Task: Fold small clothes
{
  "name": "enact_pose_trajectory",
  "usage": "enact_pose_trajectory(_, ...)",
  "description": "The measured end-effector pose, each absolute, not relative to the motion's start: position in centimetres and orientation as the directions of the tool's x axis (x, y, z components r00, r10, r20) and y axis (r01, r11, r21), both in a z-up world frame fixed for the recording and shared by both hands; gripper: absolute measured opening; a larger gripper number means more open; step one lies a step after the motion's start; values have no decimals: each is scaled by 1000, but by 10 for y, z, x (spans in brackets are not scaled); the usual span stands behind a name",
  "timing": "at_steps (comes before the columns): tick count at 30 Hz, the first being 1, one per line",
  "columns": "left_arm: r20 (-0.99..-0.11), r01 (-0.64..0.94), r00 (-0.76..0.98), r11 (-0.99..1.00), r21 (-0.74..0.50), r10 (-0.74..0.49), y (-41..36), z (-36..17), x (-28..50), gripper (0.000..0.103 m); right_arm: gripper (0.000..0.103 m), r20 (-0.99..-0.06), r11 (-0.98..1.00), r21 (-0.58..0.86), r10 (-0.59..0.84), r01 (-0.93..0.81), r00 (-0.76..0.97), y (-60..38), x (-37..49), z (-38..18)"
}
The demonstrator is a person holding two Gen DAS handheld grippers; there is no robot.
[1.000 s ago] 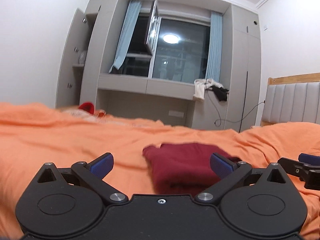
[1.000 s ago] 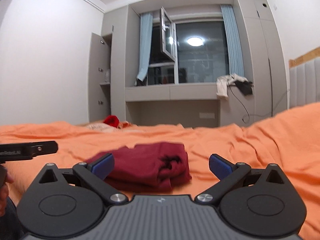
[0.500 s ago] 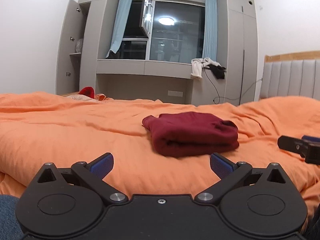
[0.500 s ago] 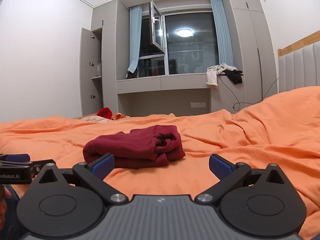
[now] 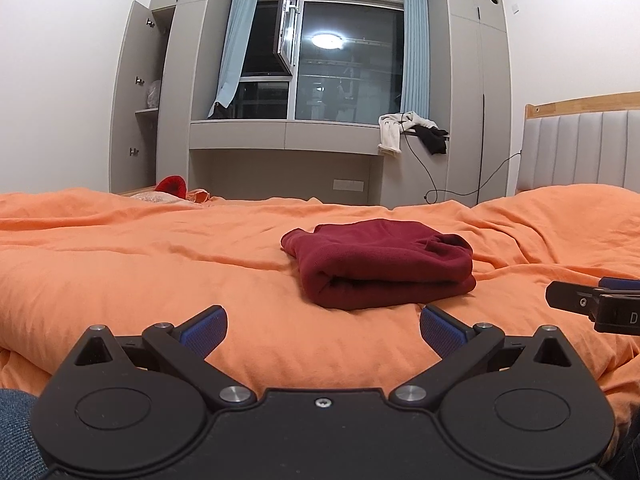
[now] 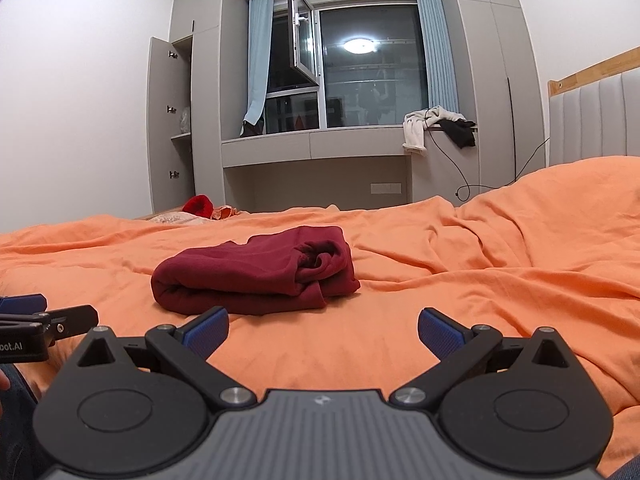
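Observation:
A dark red garment (image 5: 380, 262) lies folded in a thick bundle on the orange bed cover (image 5: 140, 264); it also shows in the right wrist view (image 6: 256, 276). My left gripper (image 5: 323, 330) is open and empty, a little short of the bundle. My right gripper (image 6: 323, 330) is open and empty, short of the bundle and to its right. The right gripper's tip shows at the right edge of the left wrist view (image 5: 592, 300). The left gripper's tip shows at the left edge of the right wrist view (image 6: 44, 320).
A red item and pale cloth (image 5: 172, 188) lie at the bed's far edge. A padded headboard (image 5: 580, 148) stands at the right. Grey cabinets and a window bench (image 5: 280, 136) with clothes (image 5: 412, 132) lie beyond the bed.
Both grippers have pulled back and risen from the red bundle, which now lies farther ahead and whole in view. Both stayed open.

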State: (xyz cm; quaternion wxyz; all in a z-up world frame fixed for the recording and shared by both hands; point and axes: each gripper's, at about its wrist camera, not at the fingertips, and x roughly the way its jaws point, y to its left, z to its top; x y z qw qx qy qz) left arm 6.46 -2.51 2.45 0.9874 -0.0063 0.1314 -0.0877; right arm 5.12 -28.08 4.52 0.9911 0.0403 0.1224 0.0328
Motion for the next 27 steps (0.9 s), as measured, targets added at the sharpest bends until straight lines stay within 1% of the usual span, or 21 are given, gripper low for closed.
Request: enact_pose_trajectory(27, -260, 174, 950, 984, -27, -175, -27, 25, 64, 102, 103, -250, 995, 79, 72, -54, 965, -280, 53, 44)
